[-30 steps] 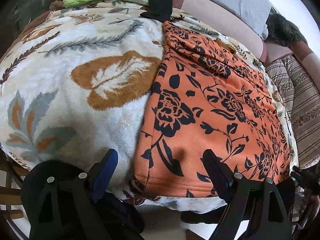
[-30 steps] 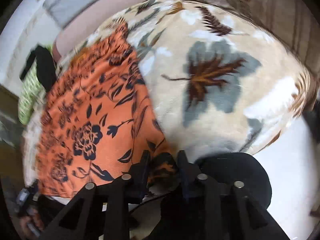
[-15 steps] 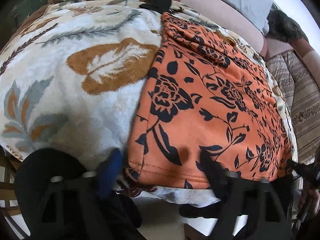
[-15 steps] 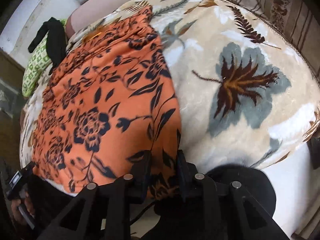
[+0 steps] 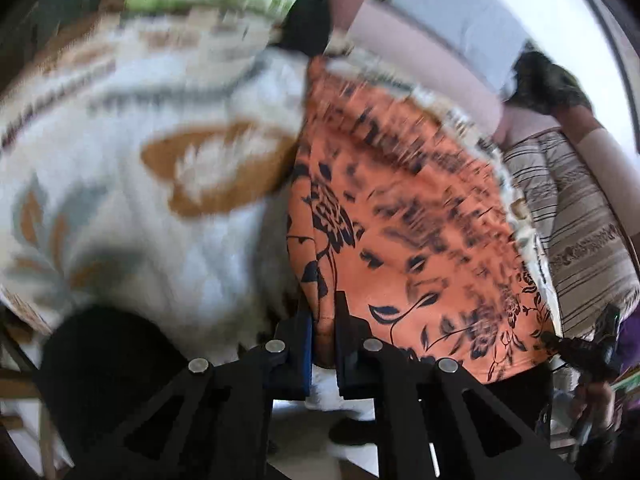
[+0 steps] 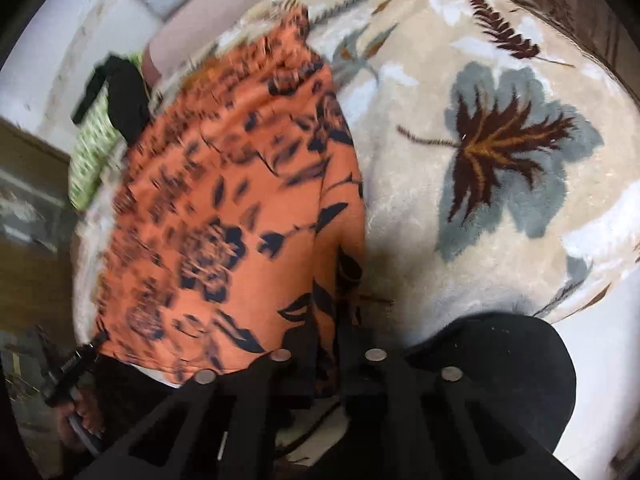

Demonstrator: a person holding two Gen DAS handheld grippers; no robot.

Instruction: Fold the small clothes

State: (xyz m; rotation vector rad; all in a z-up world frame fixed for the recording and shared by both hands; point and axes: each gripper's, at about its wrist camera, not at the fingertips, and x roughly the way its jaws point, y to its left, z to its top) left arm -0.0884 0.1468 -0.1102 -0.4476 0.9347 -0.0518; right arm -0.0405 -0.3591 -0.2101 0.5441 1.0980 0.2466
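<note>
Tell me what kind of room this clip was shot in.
Probably a bedroom or living room at home: a leaf-patterned plush blanket covers a bed or couch, with cushions behind, a striped cover beside it, and an orange floral garment spread on top.

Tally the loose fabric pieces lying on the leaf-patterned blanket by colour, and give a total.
Orange with black flowers: 1, the orange garment
Black: 1, the black cloth
Green and white patterned: 1, the green cloth
Total: 3
</note>
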